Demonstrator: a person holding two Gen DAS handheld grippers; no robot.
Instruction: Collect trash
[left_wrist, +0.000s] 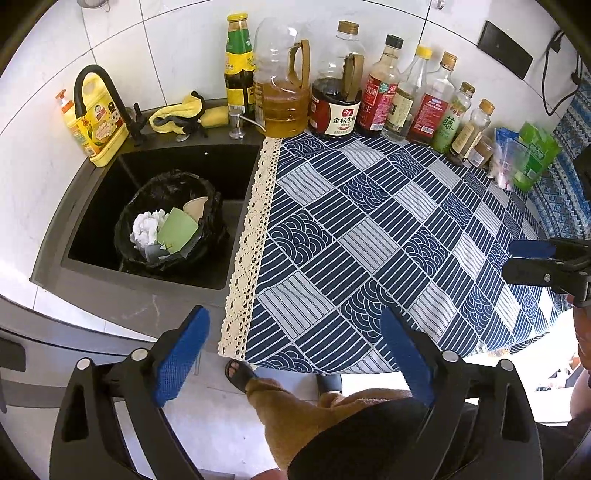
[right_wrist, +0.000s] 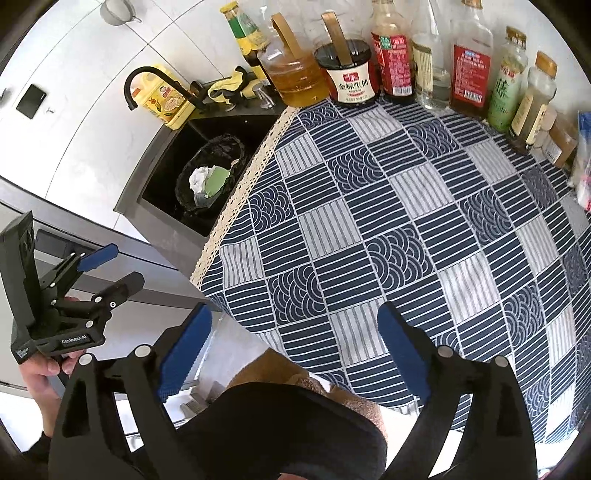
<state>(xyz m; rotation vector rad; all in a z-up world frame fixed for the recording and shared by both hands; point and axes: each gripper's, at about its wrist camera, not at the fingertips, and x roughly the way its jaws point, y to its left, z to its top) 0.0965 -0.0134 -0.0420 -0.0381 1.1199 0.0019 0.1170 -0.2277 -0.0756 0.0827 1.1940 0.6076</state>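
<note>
A: Left wrist view first. Any labels?

B: Soy sauce jug (left_wrist: 335, 107) at 12 o'clock, label reads 金标生抽. Oil jug (left_wrist: 282, 98) just left of it, no text I can read. Green-label bottle (left_wrist: 448, 125) at 2 o'clock shows 藤. Yellow detergent bottle (left_wrist: 98, 122) at 10 o'clock, print too small.

A: Trash?

B: In the black-lined bin (left_wrist: 125, 236) sitting in the sink (left_wrist: 51, 254), at 9 o'clock: white crumpled tissue (left_wrist: 146, 225), green card (left_wrist: 177, 230), paper cup (left_wrist: 197, 208) touching the liner edge.

A: Grippers?

B: Left gripper (left_wrist: 293, 354) at 6 o'clock, pads spread wide, nothing between them, held over the front edge of the patterned tablecloth (left_wrist: 388, 221). Right gripper (left_wrist: 521, 258) enters at 3 o'clock, side-on, a gap between its fingers, nothing held.

A: Right wrist view.

B: Same 金标生抽 jug (right_wrist: 352, 79) at 12 o'clock. Left gripper (right_wrist: 114, 269) at 9 o'clock, body reads GenRoboLAI or close, fingers parted and empty, a bare hand (right_wrist: 44, 373) gripping below. Right gripper (right_wrist: 291, 350) at 6 o'clock, released, wide, empty, over the cloth's near edge. Bin (right_wrist: 188, 195) at 10 o'clock, tissue (right_wrist: 199, 177) and green card (right_wrist: 216, 182) inside.
</note>
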